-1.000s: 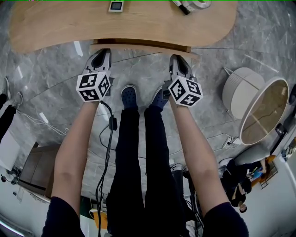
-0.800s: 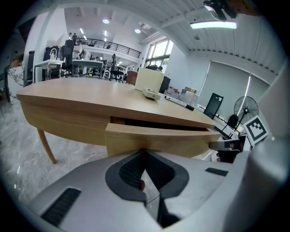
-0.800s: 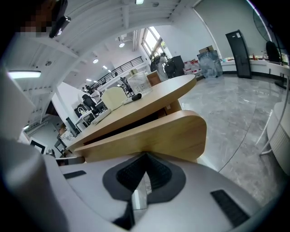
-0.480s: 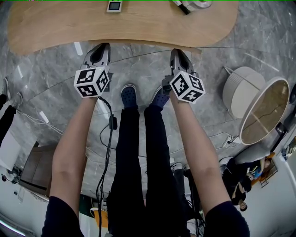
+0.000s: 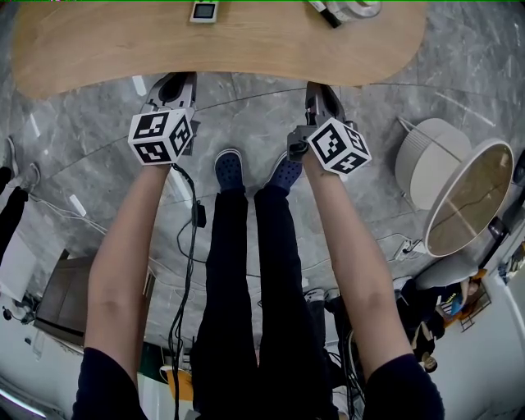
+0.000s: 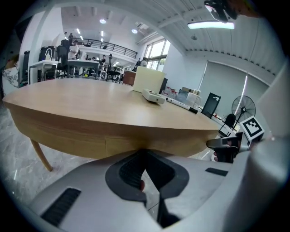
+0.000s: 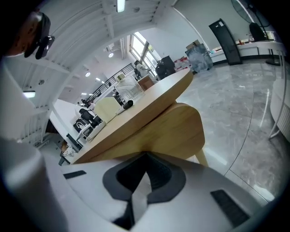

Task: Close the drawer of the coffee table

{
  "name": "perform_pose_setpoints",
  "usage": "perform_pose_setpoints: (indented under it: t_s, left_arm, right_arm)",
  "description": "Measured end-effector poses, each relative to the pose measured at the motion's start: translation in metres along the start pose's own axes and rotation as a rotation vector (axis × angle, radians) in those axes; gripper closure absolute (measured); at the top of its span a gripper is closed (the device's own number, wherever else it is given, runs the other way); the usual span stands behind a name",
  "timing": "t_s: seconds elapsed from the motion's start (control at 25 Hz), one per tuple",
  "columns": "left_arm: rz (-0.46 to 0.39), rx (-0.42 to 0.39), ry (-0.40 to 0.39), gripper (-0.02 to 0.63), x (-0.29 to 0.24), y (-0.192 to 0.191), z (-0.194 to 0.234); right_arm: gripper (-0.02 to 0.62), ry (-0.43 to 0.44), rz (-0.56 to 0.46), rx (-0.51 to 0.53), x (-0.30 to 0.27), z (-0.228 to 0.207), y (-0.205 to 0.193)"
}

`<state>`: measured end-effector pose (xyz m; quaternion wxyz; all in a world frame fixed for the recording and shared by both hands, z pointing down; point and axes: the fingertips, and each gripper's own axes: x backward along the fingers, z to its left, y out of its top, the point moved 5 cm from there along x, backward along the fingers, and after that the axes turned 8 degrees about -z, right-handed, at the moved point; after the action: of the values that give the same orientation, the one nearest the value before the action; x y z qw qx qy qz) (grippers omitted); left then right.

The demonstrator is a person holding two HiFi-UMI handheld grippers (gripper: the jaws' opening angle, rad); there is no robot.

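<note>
The wooden coffee table (image 5: pixel 246 41) fills the top of the head view. Its drawer sits flush under the tabletop there, with no front showing. My left gripper (image 5: pixel 175 80) and right gripper (image 5: pixel 319 87) both reach the table's near edge, about a drawer's width apart. In the left gripper view the shut jaws (image 6: pixel 145 152) touch the wooden drawer front (image 6: pixel 124 145), just right of a vertical seam. From the right gripper view, my shut jaws (image 7: pixel 146 155) press on the wooden panel (image 7: pixel 176 129) below the tabletop. Neither gripper holds anything.
A small white device (image 5: pixel 205 11) and markers with a tape roll (image 5: pixel 340 8) lie on the tabletop. A white round stool (image 5: pixel 459 193) stands on the floor at right. My blue shoes (image 5: pixel 230 168) and a black cable (image 5: pixel 193 238) are below the grippers.
The drawer front, sticking out a second ago, has slid in under the tabletop. Both grippers moved forward with it to the table edge.
</note>
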<state>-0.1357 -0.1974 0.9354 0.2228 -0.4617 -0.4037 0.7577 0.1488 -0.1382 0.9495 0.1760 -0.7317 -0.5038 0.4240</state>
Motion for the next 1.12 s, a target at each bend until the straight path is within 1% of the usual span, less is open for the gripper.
perform_pose_setpoints:
  t_s: [0.36,0.48,0.6,0.68,0.84,1.12]
  left_arm:
    - [0.013,0.001,-0.002,0.581,-0.007,0.003,0.001]
    - [0.011,0.007,0.01,0.581,-0.005,0.004,0.002]
    - [0.003,0.036,0.03,0.581,-0.002,0.004,0.002]
    - [0.01,0.038,0.034,0.581,0.003,0.002,0.001]
    - [0.029,-0.004,0.04,0.581,0.022,-0.006,-0.005]
    - [0.047,0.024,0.044,0.581,0.061,-0.012,-0.018]
  right_arm:
    - [0.568,0.003,0.005,-0.008,-0.007,-0.001,0.004]
    - [0.568,0.007,0.017,0.011,-0.006,0.0,0.004]
    - [0.568,-0.003,0.031,0.046,-0.001,-0.002,0.005]
    - [0.569,-0.014,0.045,0.064,0.006,-0.005,0.004]
    - [0.568,-0.018,0.068,0.124,0.027,-0.009,0.006]
    - [0.569,-0.035,0.091,0.179,0.063,-0.011,0.016]
